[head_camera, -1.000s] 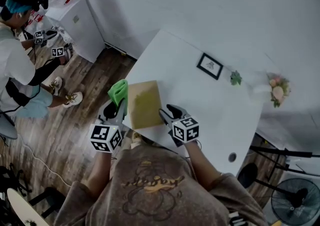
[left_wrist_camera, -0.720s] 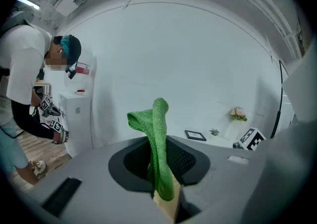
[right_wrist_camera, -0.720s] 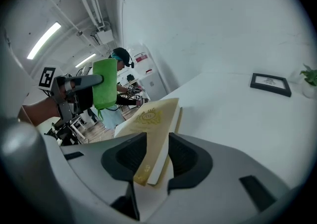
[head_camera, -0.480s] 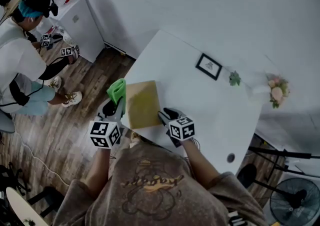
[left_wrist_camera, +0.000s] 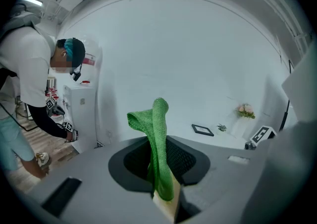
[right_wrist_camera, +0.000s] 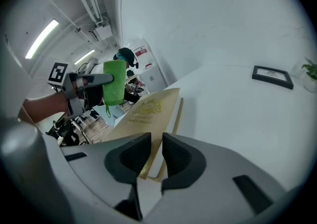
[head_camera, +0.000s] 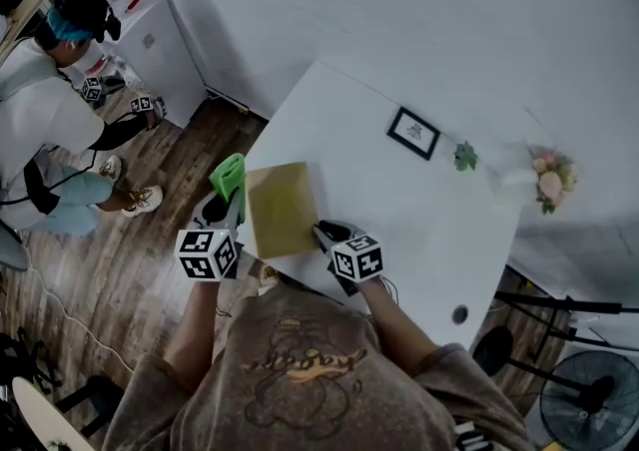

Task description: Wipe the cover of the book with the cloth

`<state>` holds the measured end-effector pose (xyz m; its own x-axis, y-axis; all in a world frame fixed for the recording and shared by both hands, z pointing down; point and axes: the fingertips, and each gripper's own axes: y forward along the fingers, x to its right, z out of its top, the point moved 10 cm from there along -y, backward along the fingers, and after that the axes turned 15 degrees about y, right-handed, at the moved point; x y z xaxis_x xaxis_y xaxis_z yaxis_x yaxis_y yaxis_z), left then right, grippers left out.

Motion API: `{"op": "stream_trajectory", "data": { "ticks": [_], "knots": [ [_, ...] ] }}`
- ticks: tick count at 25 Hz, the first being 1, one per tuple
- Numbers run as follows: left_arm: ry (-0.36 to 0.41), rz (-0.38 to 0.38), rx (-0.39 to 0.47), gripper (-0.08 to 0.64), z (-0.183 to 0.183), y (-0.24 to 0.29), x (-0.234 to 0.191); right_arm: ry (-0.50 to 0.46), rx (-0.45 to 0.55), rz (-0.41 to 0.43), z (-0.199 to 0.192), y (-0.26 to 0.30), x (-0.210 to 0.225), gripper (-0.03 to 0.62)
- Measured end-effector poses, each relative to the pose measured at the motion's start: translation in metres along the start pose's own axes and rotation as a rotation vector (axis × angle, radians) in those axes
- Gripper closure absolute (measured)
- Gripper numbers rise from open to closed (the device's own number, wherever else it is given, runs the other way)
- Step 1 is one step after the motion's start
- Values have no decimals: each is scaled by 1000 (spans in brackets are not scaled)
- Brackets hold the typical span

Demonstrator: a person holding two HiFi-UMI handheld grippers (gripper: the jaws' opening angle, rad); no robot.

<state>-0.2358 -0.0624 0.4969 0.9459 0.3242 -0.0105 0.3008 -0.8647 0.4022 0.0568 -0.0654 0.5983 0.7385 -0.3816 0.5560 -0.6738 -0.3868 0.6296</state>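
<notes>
The right claw [right_wrist_camera: 155,144] has just been closing, and its two dark pads now stand a narrow gap apart with the near edge of the book [right_wrist_camera: 147,113] between them. The pads look to press on the book from both sides. The book stretches away from that claw, tan cover up with a gold emblem and lettering on it. It lies at the near left corner of the white desk [right_wrist_camera: 237,119].

The left claw [left_wrist_camera: 161,168] is pinching a green cloth [left_wrist_camera: 156,131]. The cloth stands up out of its tips and folds over at the top. This claw sits to the left of the right one, just beside the book's left edge at the rim of the desk. The cloth is off the cover.

Farther out past the right claw, a small dark picture frame [right_wrist_camera: 272,76] lies on the desk. A little green plant [head_camera: 464,156] and a bunch of pale flowers [head_camera: 551,180] come beyond it.

Left of the left claw, off the desk, another person [head_camera: 45,125] bends over on the wooden floor [head_camera: 130,279] beside a white cabinet [head_camera: 160,50].
</notes>
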Motion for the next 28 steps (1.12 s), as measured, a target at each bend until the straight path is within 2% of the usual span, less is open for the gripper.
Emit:
{"op": "stream_trajectory", "data": {
  "ticks": [10, 22, 28],
  "knots": [
    [26, -12, -99, 491, -17, 41, -14, 0, -5, -3, 0, 0, 0, 520],
    [53, -45, -177, 491, -25, 78, -12, 1, -11, 9, 2, 1, 2, 520],
    [59, -97, -244, 491, -29, 97, -6, -13, -17, 9, 3, 0, 0, 518]
  ]
}}
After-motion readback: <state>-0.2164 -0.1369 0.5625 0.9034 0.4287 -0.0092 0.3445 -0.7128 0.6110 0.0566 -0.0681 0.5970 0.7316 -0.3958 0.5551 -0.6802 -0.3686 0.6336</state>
